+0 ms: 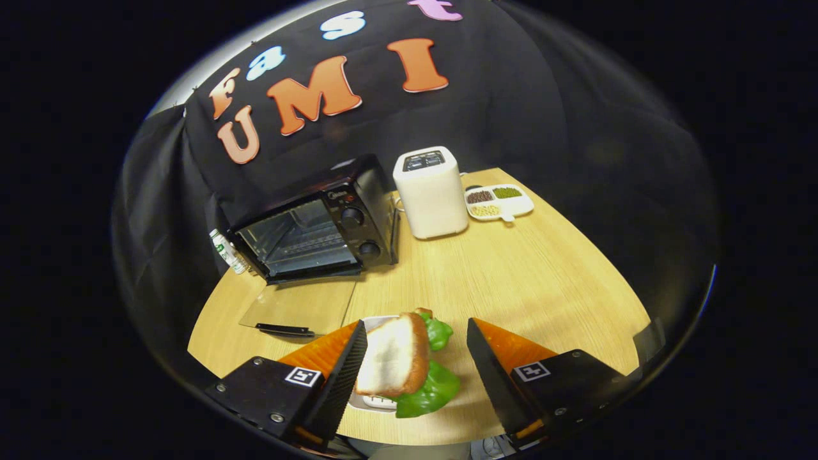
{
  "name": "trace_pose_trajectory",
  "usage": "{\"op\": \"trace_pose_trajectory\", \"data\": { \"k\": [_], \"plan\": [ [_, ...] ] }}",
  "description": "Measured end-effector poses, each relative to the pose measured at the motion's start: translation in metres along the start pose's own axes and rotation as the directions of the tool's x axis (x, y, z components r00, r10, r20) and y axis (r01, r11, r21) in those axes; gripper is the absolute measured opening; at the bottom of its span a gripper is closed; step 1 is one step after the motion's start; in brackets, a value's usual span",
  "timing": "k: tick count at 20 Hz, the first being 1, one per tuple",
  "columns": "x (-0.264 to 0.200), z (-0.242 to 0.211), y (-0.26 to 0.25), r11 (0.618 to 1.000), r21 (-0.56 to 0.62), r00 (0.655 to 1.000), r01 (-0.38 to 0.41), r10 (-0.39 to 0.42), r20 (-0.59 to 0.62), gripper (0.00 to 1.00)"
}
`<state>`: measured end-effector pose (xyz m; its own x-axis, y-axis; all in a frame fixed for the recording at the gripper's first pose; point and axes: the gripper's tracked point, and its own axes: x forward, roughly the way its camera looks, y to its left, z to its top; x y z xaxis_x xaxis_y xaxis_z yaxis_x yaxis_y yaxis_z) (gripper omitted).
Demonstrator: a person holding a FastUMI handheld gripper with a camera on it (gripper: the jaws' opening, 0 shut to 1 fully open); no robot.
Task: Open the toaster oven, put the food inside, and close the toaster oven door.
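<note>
The claw (416, 358) hangs low over the near edge of the wooden counter (530, 281), its two fingers spread wide and released; between them sits the food, a sandwich (395, 355) of toasted bread with green lettuce (429, 390) spilling from its right side, resting on a small white plate (378, 401) whose rim peeks out beneath; the left finger (342, 370) lies just beside the bread's face, possibly touching it, though contact cannot be told for sure, while the right finger (489, 367) stands apart from the lettuce with bare counter between; beyond the fingers, at the far left, the black toaster oven (316, 223) stands with its glass door (300, 308) swung fully down and lying flat on the counter, the dark door handle (284, 329) at its near edge, the wire rack inside in plain sight; two round knobs (351, 217) sit on the oven's right panel; a small bottle (225, 250) stands just left of the oven; to the right of the oven is a white pop-up toaster (431, 193), and just right of that a white divided dish (500, 202) holding brown, green and pale grains in separate compartments.
</note>
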<state>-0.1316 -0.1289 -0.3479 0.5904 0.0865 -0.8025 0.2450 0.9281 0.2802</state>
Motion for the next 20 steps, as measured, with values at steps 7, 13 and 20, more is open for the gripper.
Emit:
{"op": "trace_pose_trajectory", "data": {
  "k": [7, 13, 20],
  "plan": [
    [0.014, -0.028, 0.007, 0.985, 0.152, 0.99, -0.082, 0.099, -0.103, 0.79],
    [0.013, -0.023, 0.014, 0.954, 0.283, 0.984, -0.104, 0.14, -0.113, 0.36],
    [-0.017, 0.037, 0.052, 0.937, 0.3, 0.983, -0.178, 0.159, 0.087, 0.3]
  ]
}}
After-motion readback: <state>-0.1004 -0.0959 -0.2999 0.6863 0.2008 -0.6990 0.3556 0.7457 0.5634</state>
